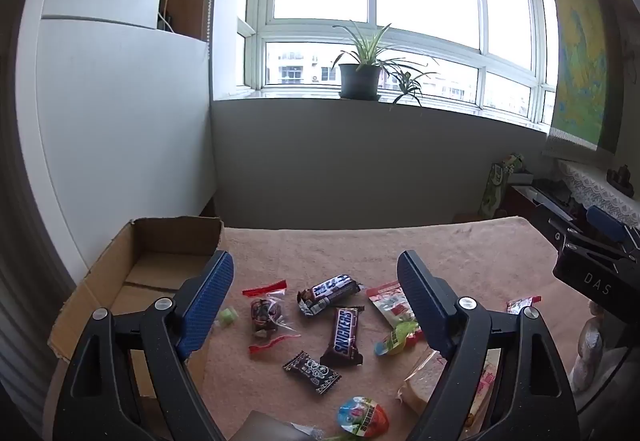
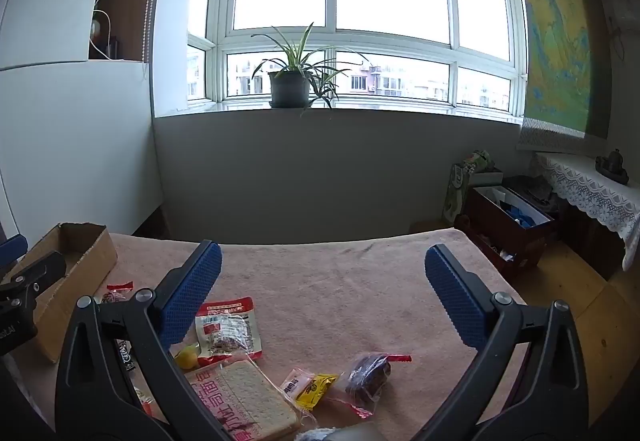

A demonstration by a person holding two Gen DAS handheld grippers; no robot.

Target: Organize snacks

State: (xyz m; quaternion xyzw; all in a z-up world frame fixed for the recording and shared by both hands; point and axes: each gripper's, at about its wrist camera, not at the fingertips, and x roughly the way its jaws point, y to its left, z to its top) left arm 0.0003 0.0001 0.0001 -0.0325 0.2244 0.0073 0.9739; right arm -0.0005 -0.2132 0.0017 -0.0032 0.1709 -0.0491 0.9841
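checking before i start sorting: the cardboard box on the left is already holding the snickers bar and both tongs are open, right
Not quite. The cardboard box holds no Snickers bar; the left wrist view shows the bar lying on the pink cloth among the other snacks, outside the box. The left tongs and right tongs are indeed both open.

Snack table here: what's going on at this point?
Nothing is picked up yet. The left gripper and the right gripper both hang open over the table, holding nothing. Wrapped snacks such as the Snickers bar and the bread pack lie loose on the cloth. The cardboard box at left looks empty.
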